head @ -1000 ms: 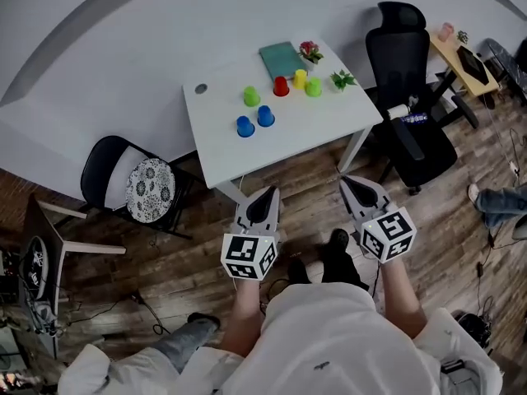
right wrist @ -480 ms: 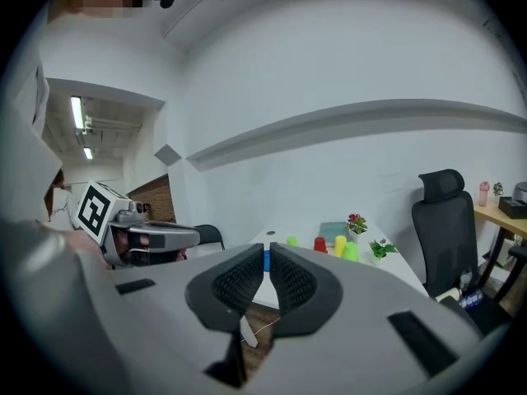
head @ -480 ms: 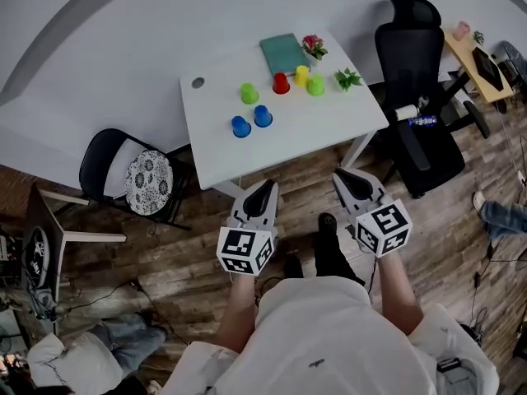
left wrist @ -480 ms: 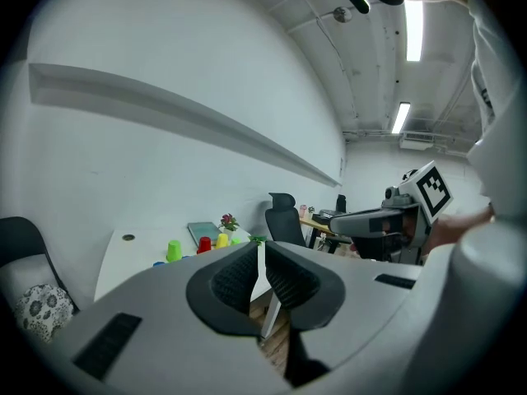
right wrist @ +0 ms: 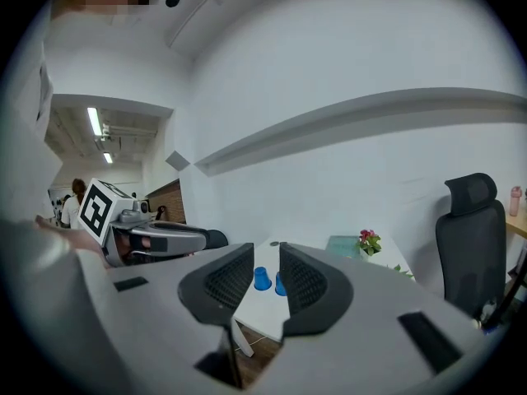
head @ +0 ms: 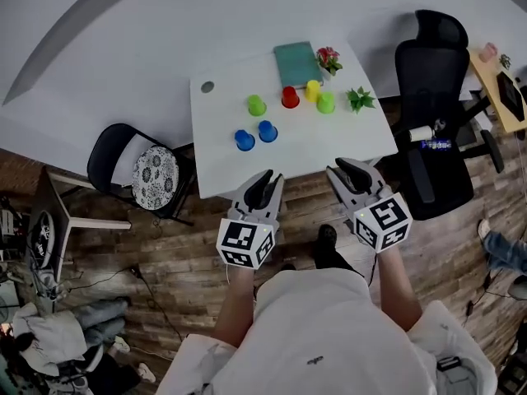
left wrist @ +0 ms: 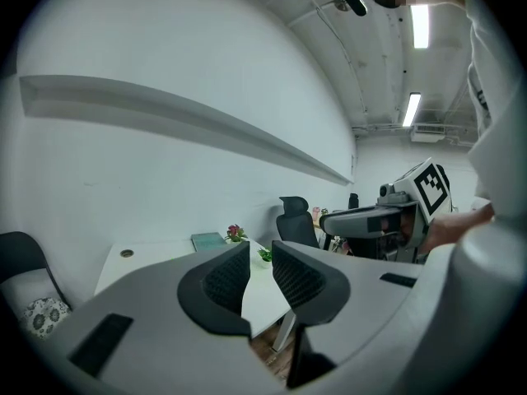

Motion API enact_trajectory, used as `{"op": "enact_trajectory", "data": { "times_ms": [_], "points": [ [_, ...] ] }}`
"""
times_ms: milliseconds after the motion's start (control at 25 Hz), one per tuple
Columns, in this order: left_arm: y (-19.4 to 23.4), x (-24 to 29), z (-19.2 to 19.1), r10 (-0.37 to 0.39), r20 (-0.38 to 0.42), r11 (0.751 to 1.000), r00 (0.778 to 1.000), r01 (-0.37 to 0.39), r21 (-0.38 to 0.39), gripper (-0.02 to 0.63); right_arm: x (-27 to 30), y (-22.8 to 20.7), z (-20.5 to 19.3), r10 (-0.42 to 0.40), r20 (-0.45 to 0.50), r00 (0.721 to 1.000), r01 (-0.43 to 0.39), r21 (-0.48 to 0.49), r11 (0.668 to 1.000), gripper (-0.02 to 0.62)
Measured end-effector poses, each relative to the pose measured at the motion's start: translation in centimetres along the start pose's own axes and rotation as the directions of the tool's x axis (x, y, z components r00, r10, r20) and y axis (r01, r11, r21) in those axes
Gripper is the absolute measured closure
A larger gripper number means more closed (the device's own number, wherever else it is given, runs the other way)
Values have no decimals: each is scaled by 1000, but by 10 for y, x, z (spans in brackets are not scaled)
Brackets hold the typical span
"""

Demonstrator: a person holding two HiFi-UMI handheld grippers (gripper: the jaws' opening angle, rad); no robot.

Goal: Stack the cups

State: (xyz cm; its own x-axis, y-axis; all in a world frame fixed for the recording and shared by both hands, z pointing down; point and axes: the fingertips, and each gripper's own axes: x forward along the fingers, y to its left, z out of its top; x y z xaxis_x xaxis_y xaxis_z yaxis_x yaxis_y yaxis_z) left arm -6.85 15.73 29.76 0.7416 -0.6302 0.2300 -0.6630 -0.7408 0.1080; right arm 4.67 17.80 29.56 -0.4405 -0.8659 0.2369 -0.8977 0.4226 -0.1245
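opening just now, empty, ribbed fingers point(left wrist: 226, 280) of left gripper point(head: 265, 177) and right gripper point(head: 344, 169), tapered cups point(head: 268, 131) on smooth table point(head: 329, 142)

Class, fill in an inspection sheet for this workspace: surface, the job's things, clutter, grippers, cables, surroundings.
Surface: white table, mostly bare.
Job's things: six cups, none stacked: two blue cups, two green cups, red cup, yellow cup.
Clutter: teal book, flower pot, small plant.
Grippers: left gripper and right gripper at the table's near edge, both empty, jaws just been opening.
Cables: thin cable on the floor at left.
Surroundings: office chair, cushioned chair, wooden floor.
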Motion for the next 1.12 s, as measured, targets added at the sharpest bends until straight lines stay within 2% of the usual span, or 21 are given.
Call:
{"op": "enact_trajectory", "data": {
  "times_ms": [400,640,840,1120],
  "points": [
    [-7,68,10,90,2,996,996,-90,-12,503,31,-60,5,150,-24,988,-150,-30,988,440],
    [-8,84,4,110,-31,994,993,-111,-20,499,52,-79,-1,181,-59,982,-182,-24,983,423],
    [2,94,-7,109,-55,993,993,-111,-36,499,62,-87,-20,168,-112,979,-169,0,986,416],
    [41,114,-19,93,-79,995,993,-97,-40,497,91,-108,-29,86,-169,982,-88,-4,996,408]
  ]
}}
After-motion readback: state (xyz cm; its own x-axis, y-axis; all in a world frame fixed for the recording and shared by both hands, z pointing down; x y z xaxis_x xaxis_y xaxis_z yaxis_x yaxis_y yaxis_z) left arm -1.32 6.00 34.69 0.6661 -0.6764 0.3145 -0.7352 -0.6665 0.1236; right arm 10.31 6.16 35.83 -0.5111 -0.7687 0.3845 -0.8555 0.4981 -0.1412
